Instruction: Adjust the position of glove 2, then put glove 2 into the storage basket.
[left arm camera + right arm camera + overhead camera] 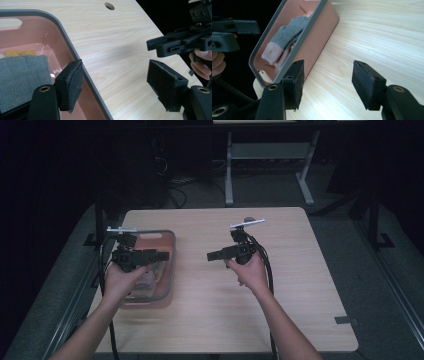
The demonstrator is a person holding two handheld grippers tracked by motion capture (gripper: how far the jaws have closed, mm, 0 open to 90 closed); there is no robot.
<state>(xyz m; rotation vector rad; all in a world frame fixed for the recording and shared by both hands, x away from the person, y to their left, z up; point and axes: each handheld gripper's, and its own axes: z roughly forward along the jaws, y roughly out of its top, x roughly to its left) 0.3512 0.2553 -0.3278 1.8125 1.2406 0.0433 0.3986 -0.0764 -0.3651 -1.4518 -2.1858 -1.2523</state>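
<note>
High view: left gripper (161, 255) and right gripper (212, 255) hang spread and empty; grey-and-pink knitted sock (284, 37) lies in pink plastic bin (169, 270). Judged next: withdraw clear of the bin.

The table (300, 285) was pale wood-grain laminate, smooth with a faint sheen. The pink bin (322, 32) at its left side looked like glossy moulded plastic, rimmed by a matt grey band. Inside the bin lay a sock (287, 35) of ribbed knit cloth, grey with a pink toe, soft and fuzzy. Both the left gripper (115, 85) and the right gripper (327, 85) were matt black plastic, their pads rough and fraying at the edges.
</note>
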